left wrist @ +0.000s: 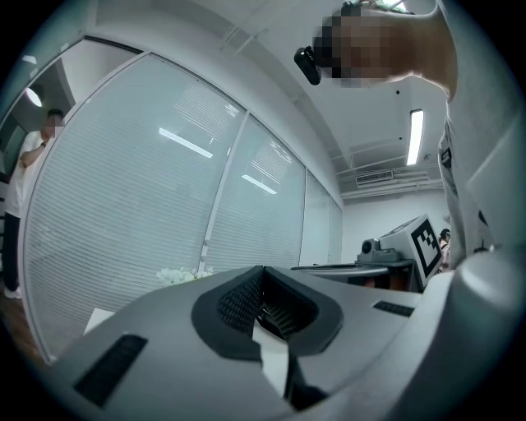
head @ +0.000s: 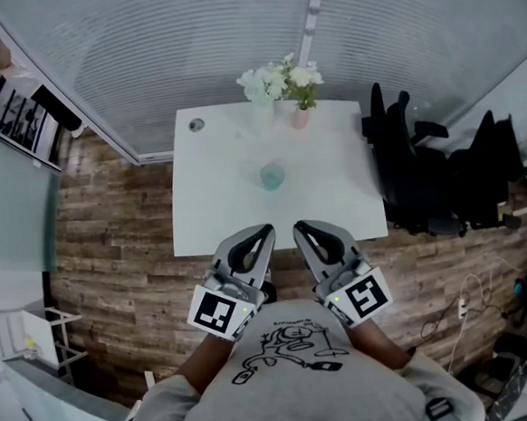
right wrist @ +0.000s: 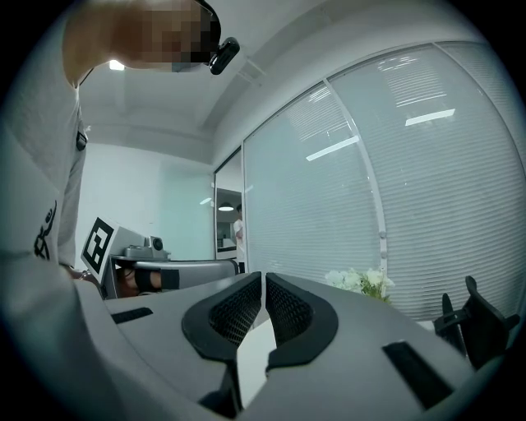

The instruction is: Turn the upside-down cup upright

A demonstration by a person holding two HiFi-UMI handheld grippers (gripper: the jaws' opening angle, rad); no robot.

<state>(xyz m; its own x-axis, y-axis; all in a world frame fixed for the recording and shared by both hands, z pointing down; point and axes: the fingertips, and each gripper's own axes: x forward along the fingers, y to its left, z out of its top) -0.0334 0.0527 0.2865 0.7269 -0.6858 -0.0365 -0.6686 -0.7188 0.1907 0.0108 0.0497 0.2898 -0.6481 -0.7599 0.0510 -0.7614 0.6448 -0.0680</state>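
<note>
A small pale blue-green cup [head: 272, 176] stands near the middle of the white table [head: 218, 209]; from above I cannot tell which way up it is. My left gripper [head: 263, 230] is shut and empty, held level just short of the table's near edge. Beside it, my right gripper [head: 299, 226] is also shut with nothing in it. In the left gripper view the left gripper [left wrist: 263, 270] shows its jaws touching at the tips. The right gripper [right wrist: 263, 276] shows closed jaws in the right gripper view. The cup is hidden in both gripper views.
White flowers in vases [head: 281, 86] stand at the table's far edge, and a small round dark object [head: 196, 125] lies at its far left corner. Black office chairs [head: 419, 170] stand right of the table. Glass walls with blinds enclose the far side. A person [left wrist: 20, 177] stands at the left.
</note>
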